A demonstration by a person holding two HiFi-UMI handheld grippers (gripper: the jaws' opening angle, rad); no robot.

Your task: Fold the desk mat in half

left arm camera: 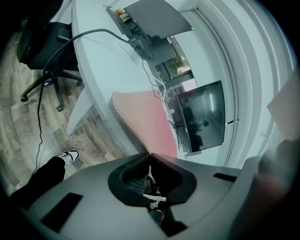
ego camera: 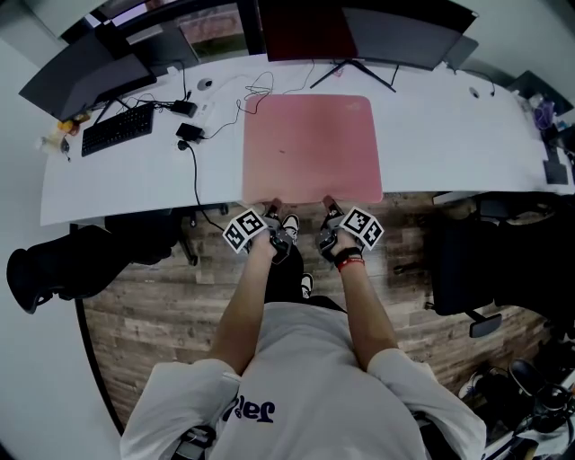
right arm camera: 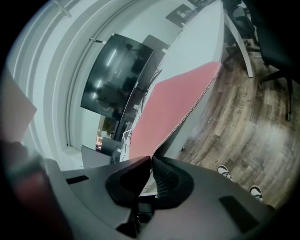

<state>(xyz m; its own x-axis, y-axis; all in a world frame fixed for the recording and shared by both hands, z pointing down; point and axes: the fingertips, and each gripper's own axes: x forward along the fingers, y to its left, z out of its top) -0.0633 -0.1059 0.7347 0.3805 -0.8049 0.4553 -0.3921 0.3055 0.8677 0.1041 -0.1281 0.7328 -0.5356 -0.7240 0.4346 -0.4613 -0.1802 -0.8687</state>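
Note:
A pink desk mat [ego camera: 310, 148] lies flat on the white desk [ego camera: 449, 135], its near edge at the desk's front edge. My left gripper [ego camera: 274, 208] is shut on the mat's near edge toward the left corner. My right gripper [ego camera: 328, 205] is shut on the same edge a little to the right. In the left gripper view the jaws [left arm camera: 150, 153] meet on the mat's stitched edge [left arm camera: 145, 117]. The right gripper view shows its jaws [right arm camera: 152, 158] pinching the mat [right arm camera: 178, 105] in the same way.
A black keyboard [ego camera: 117, 128] and cables [ego camera: 256, 90] lie left of the mat. Monitors [ego camera: 76, 72] [ego camera: 359, 27] stand along the desk's back. Black office chairs [ego camera: 54, 265] [ego camera: 476, 269] stand on the wooden floor at either side of the person.

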